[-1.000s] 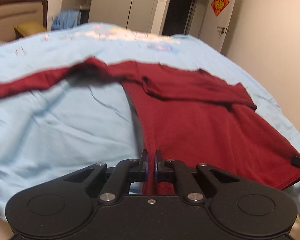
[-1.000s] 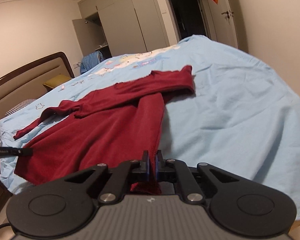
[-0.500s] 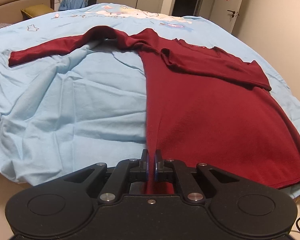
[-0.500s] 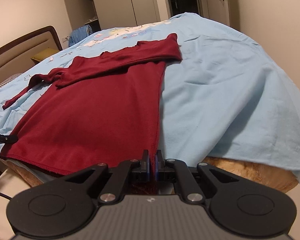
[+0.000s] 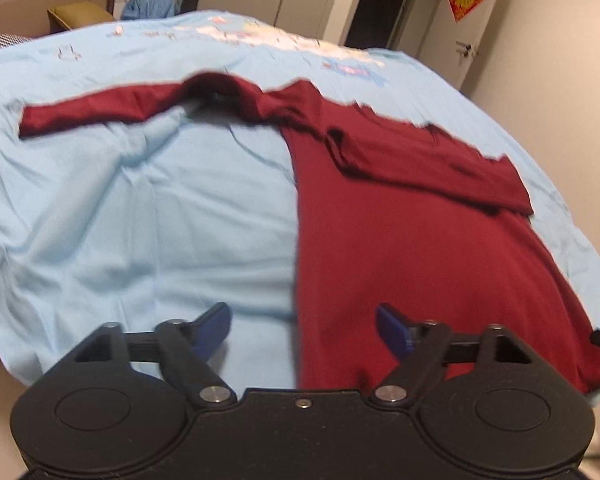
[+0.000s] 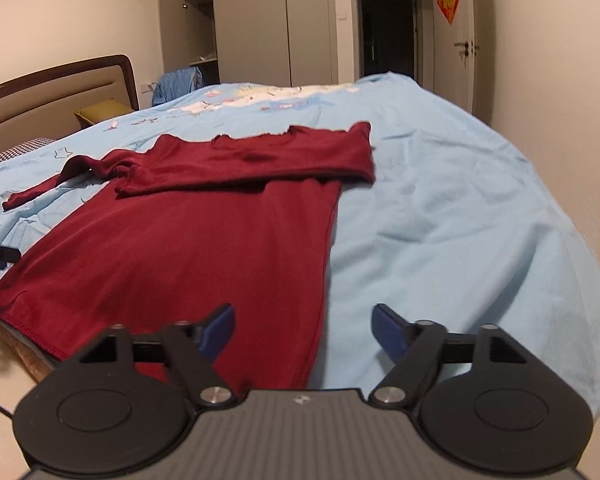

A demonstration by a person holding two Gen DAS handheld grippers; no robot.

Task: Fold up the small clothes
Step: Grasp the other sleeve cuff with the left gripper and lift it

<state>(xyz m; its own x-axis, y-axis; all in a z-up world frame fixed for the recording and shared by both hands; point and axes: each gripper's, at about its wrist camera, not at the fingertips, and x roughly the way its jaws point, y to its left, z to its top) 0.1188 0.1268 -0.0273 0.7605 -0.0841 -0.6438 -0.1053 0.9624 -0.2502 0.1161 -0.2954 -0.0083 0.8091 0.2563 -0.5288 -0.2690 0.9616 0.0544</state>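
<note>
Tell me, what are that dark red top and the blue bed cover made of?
The red top looks like soft matte knit, probably cotton jersey: it drapes limply and shows a stitched hem. The bed cover seems thin woven cotton, matte, with fine creases.

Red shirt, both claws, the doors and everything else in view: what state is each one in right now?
Red shirt: flat on the bed, one sleeve folded across the chest, the other stretched out sideways.
Left claw: open, holding nothing.
Right claw: open, holding nothing.
Blue bedsheet: spread out, wrinkled.
Wardrobe door: open.
Room door: shut.
</note>
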